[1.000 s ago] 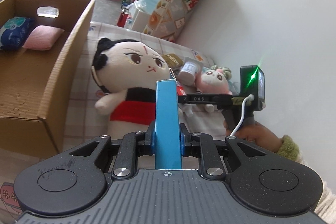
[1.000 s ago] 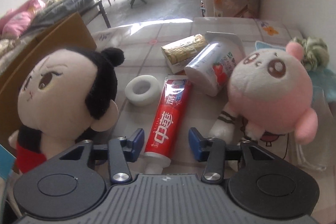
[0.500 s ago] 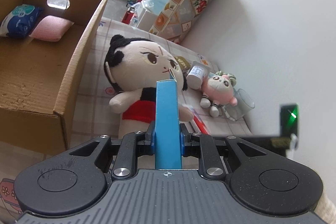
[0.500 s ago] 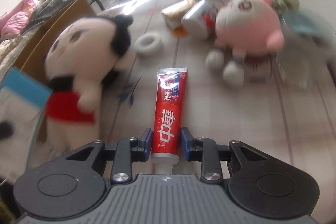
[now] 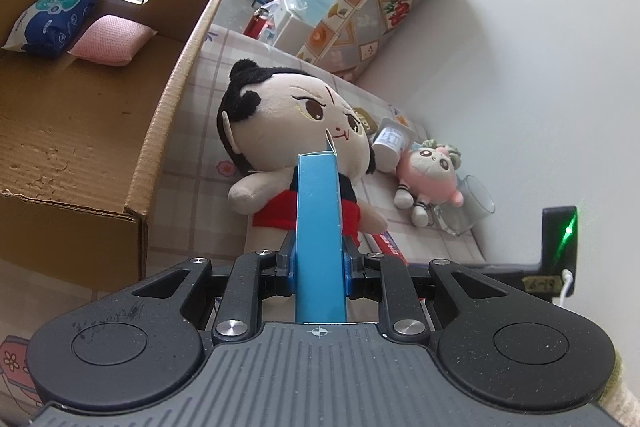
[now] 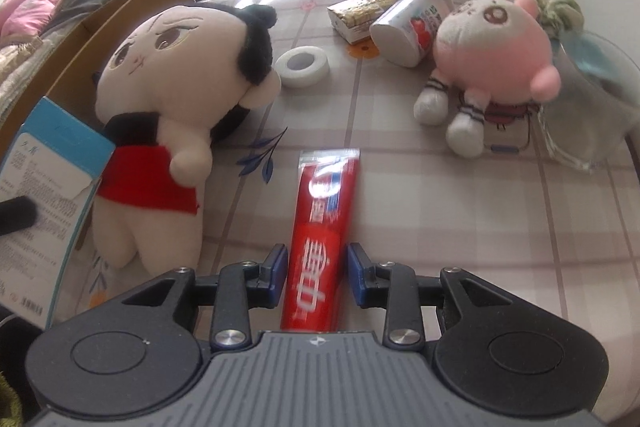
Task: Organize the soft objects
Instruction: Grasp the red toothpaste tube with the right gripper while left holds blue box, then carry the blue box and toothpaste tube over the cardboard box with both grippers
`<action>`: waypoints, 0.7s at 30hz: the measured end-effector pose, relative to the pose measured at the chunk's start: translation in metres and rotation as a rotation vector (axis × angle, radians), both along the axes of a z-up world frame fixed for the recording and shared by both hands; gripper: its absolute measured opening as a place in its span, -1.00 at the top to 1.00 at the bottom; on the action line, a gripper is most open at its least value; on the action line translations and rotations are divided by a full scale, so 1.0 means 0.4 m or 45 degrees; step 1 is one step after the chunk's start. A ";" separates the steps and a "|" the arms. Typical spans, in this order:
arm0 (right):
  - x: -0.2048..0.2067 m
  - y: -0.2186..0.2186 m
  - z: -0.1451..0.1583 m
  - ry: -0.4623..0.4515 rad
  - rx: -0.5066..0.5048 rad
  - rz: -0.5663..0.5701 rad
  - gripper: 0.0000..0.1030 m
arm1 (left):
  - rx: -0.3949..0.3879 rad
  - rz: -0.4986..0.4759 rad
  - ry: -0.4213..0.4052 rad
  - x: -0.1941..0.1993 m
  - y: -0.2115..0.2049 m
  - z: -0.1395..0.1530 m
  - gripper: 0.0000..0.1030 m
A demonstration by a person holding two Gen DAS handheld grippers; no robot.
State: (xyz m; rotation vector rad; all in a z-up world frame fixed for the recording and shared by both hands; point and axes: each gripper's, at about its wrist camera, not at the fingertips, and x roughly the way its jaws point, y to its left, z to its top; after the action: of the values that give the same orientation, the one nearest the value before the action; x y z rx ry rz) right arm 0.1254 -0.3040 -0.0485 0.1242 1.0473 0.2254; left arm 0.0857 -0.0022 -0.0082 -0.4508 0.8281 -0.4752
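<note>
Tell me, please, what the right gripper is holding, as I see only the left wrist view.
Observer: The right gripper is shut on a red toothpaste tube.
Operator: Is anything hidden behind the black-haired doll?
Observer: Yes, a white tape roll lies on the table beside its head.
Operator: And my blue box?
Observer: Its broad side is white with small printed text.

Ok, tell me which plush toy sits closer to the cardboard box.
The black-haired doll in red, right beside the cardboard box. The pink plush lies farther off, by the wall.
</note>
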 end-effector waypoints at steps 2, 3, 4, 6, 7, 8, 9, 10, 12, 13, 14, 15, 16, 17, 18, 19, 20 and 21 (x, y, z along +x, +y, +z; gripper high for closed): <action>0.012 0.003 0.001 -0.001 -0.011 0.007 0.32 | 0.001 0.000 0.001 0.000 0.000 0.001 0.63; 0.018 0.004 0.000 -0.005 -0.016 0.010 0.32 | 0.002 0.000 0.001 0.001 0.000 0.000 0.63; 0.019 0.006 0.001 -0.011 -0.024 0.017 0.31 | 0.000 0.000 0.001 0.000 0.000 0.000 0.63; 0.018 0.006 -0.001 -0.028 -0.026 0.027 0.32 | 0.000 0.002 0.001 -0.001 0.000 0.000 0.63; 0.015 0.002 -0.001 -0.036 -0.014 0.024 0.33 | 0.000 0.003 0.001 -0.001 0.000 -0.001 0.63; 0.012 -0.006 -0.003 -0.047 0.012 0.013 0.33 | -0.002 0.005 0.001 -0.001 0.000 -0.001 0.63; 0.007 -0.017 -0.006 -0.056 0.049 -0.003 0.35 | -0.003 0.007 0.001 0.000 0.001 -0.003 0.63; 0.002 -0.029 -0.008 -0.062 0.086 -0.022 0.36 | -0.004 0.008 0.000 -0.001 0.003 -0.004 0.63; -0.011 -0.056 -0.012 -0.070 0.183 -0.080 0.36 | -0.005 0.013 0.003 -0.001 0.005 -0.005 0.63; -0.018 -0.071 -0.015 -0.073 0.238 -0.109 0.36 | -0.005 0.015 0.002 -0.002 0.005 -0.006 0.63; -0.026 -0.085 -0.019 -0.076 0.294 -0.136 0.37 | -0.005 0.016 0.001 -0.003 0.006 -0.005 0.63; -0.032 -0.098 -0.025 -0.078 0.354 -0.167 0.37 | -0.005 0.017 0.000 -0.003 0.006 -0.005 0.63; -0.041 -0.111 -0.029 -0.079 0.407 -0.194 0.37 | -0.004 0.017 0.001 -0.004 0.005 -0.005 0.63; -0.051 -0.122 -0.033 -0.087 0.459 -0.214 0.37 | -0.007 0.018 0.002 -0.004 0.005 -0.005 0.63; -0.060 -0.134 -0.037 -0.097 0.519 -0.234 0.37 | -0.012 0.019 0.004 -0.006 0.008 -0.004 0.63; -0.070 -0.144 -0.041 -0.105 0.564 -0.252 0.37 | -0.012 0.023 0.005 -0.007 0.009 -0.002 0.63; -0.079 -0.151 -0.042 -0.117 0.599 -0.265 0.37 | -0.012 0.029 0.002 -0.008 0.010 0.000 0.63; -0.089 -0.158 -0.042 -0.131 0.629 -0.274 0.37 | -0.012 0.034 -0.004 -0.010 0.012 0.004 0.63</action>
State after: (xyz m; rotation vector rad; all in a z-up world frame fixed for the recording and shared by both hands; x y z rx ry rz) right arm 0.0900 -0.3671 -0.0655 0.6617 0.8514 0.2880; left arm 0.0818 0.0025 -0.0067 -0.4692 0.8163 -0.4555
